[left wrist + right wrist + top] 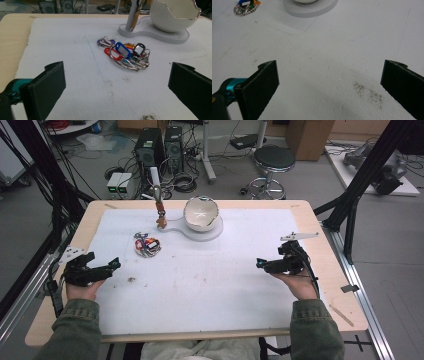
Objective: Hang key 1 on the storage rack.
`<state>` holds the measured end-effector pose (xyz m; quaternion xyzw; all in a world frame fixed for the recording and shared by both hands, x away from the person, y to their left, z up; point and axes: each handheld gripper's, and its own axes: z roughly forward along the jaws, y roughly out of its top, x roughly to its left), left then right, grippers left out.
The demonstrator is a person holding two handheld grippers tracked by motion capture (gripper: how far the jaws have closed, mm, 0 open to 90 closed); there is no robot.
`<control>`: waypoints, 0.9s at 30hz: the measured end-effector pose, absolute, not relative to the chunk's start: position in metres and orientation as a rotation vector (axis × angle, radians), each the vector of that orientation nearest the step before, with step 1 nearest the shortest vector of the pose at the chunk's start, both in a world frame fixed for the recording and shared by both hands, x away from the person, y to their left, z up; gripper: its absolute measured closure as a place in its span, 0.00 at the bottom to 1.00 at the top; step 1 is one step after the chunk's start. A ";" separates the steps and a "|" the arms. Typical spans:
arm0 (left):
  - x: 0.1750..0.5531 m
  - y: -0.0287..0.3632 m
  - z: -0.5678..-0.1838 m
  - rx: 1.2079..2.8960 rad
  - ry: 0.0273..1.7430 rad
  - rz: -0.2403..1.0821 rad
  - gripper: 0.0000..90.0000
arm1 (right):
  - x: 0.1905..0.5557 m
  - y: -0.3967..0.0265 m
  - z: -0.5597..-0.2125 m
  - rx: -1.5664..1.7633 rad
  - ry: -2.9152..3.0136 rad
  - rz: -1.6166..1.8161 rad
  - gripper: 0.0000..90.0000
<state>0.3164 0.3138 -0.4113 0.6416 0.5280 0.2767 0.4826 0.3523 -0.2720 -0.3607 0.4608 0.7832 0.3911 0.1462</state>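
A bunch of keys with coloured tags (147, 245) lies on the white mat (200, 285) at the left of centre; in the left gripper view the bunch of keys (126, 55) shows red, blue and black tags on metal rings. Behind it stands a white base (200, 232) with an egg-shaped bowl (201, 213) and a post (156, 187) from which a brown item hangs. My left gripper (116, 264) rests open at the mat's left edge, apart from the keys. My right gripper (260, 264) is open at the right, nothing between its jaws.
The wooden table's edges (325, 235) frame the mat. Dark smudges (132, 280) mark the mat near the left gripper. Beyond the table are computer towers (159, 147), cables and a stool (272, 162) on the floor. Black frame struts (360, 180) rise at the right.
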 end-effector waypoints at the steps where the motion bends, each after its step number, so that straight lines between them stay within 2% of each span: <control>1: 0.316 0.314 -0.411 1.563 1.287 0.675 0.02 | 0.352 -0.273 -0.362 1.322 2.250 1.126 0.01; 27: 0.316 0.314 -0.411 1.563 1.284 0.674 0.02 | 0.315 -0.294 -0.391 1.361 2.011 1.196 0.01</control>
